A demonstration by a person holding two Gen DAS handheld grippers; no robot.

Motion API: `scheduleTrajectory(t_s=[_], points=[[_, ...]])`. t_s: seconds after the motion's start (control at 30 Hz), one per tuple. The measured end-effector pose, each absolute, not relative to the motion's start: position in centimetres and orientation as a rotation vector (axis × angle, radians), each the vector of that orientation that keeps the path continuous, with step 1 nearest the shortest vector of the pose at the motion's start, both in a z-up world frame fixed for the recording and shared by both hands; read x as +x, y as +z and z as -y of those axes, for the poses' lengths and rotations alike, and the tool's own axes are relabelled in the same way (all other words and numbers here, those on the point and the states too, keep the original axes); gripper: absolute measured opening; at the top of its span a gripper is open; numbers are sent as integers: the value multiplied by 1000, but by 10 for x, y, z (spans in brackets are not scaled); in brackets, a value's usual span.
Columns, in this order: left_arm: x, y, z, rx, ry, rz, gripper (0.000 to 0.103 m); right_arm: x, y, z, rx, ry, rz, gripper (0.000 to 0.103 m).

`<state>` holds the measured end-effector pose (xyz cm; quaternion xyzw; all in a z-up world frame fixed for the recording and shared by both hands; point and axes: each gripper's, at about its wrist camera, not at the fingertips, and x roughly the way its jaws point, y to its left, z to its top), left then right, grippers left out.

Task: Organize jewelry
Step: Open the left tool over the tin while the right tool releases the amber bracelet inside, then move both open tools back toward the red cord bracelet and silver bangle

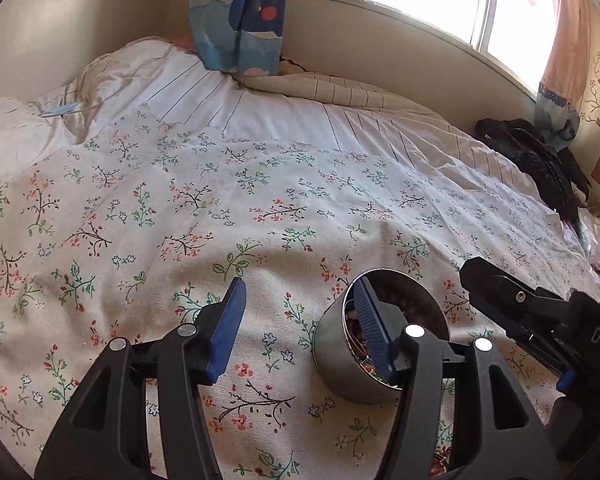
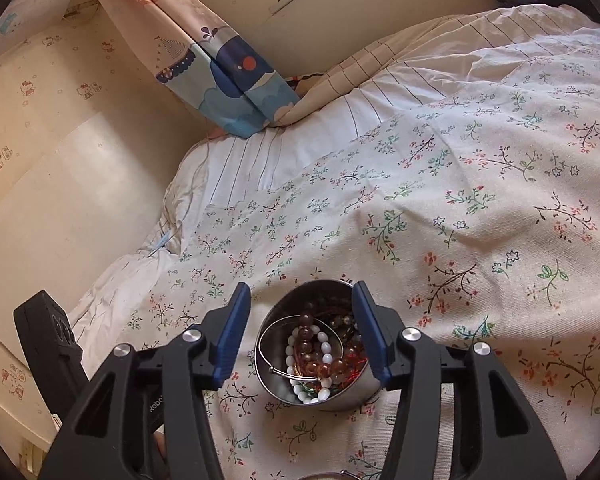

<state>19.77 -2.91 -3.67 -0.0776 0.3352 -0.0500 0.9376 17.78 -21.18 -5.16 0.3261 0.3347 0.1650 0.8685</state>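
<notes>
While both tools hang over the near part of the floral bedspread point(image 2: 480, 184), the round metal tin point(image 2: 274, 384) sits on it close to the near edge, already filled with beaded bracelets point(image 2: 320, 354) and a thin silver bangle point(image 2: 268, 344), so the gathering step looks close to done. The right gripper point(image 2: 300, 328) has its blue pads spread fairly wide to either side of the tin's mouth, pressing on nothing. The left gripper point(image 1: 300, 320) is likewise parted and empty; its right finger crosses in front of the tin's opening, though whether it touches the rim I cannot tell. The tin has no marked long axis, being a short cylinder; it tilts, mouth turned up and toward the near edge. No lid shows, and no loose pieces show on the cloth. I judge the next move calls for steadying the tin upright with one tool, gripping the wall gently, since the soft bedding could let it tip and spill.
</notes>
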Motion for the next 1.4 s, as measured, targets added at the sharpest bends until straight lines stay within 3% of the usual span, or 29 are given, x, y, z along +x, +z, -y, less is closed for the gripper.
scheduleTrajectory(t_s=[0.5,0.87,1.4], points=[[193,-40,37,-87,-62,-696,70,172,-51,204,533,246,-735,81],[182,-42,34,-82,-53,-713,78,156,-59,215,527,190,-782,87],[148,-48,33,-41,-114,-810,79,97,-79,214,295,94,-992,89]])
